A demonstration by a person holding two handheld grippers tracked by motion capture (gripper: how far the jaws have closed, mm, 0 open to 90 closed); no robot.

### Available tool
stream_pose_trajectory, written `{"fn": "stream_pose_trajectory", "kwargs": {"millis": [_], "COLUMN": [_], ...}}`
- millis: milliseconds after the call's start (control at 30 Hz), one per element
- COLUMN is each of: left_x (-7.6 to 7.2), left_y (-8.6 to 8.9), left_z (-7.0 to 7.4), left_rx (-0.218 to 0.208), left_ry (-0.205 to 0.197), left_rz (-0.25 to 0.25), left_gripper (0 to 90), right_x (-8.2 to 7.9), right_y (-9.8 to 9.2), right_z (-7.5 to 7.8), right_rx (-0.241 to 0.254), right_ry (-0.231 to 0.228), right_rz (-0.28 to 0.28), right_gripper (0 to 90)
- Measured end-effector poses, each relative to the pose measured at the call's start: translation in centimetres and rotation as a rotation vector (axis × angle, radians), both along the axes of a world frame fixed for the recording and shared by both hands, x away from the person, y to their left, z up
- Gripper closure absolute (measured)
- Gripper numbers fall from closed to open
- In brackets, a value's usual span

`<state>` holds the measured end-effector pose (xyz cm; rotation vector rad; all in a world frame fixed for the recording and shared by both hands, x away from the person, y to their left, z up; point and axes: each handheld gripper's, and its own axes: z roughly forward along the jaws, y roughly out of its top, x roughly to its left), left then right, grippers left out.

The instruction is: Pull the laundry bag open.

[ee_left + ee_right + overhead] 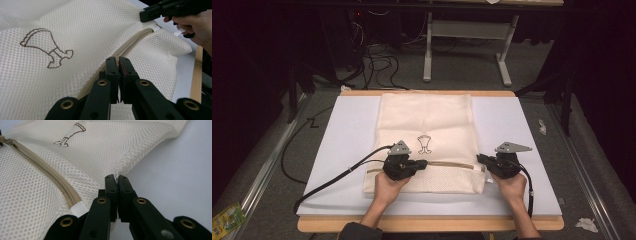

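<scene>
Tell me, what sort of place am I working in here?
Likely a lab or recording workshop: a padded white table holding a mesh laundry bag, tangled cables on grey carpet, and a metal desk frame beyond.

Cream mesh laundry bag lies flat, brown outline emblem near its middle. Tan zipper runs across it from the left claw, pinched at the zipper line, to the right claw, which clamps the bag's side edge by the white end tab.
</scene>
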<state>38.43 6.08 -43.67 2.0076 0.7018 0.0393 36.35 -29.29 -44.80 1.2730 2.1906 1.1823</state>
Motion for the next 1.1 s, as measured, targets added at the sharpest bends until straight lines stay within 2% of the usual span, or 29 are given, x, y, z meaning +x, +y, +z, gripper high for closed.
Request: {"fn": "stream_pose_trajectory", "kwargs": {"millis": [233,500,633,767,800,1100], "left_x": [-0.1,-0.4,-0.4,-0.4,-0.6,-0.5], "left_y": [0.8,1.1,1.9,2.6,2.7,2.9], "left_z": [0.0,0.1,0.2,0.3,0.4,0.6], "left_rx": [0.003,0.01,0.004,0.003,0.041,0.028], "left_ry": [0.009,-0.009,0.004,-0.003,-0.037,-0.036], "left_rz": [0.017,0.019,0.032,0.051,0.079,0.077], "left_gripper": [87.0,87.0,87.0,87.0,87.0,87.0], "right_x": [0.0,-0.1,0.0,0.0,0.0,0.1], "right_y": [-0.1,0.1,0.0,0.1,0.1,0.0], "right_z": [0.0,0.3,0.3,0.4,0.4,0.6], "right_rx": [-0.006,-0.014,-0.011,-0.013,-0.02,-0.02], "right_ry": [0.002,-0.002,-0.003,-0.001,-0.003,0.004], "right_rz": [-0.005,-0.001,-0.002,-0.004,-0.002,0.0], "right_gripper": [89.1,89.2,89.1,89.1,89.1,89.1]}}
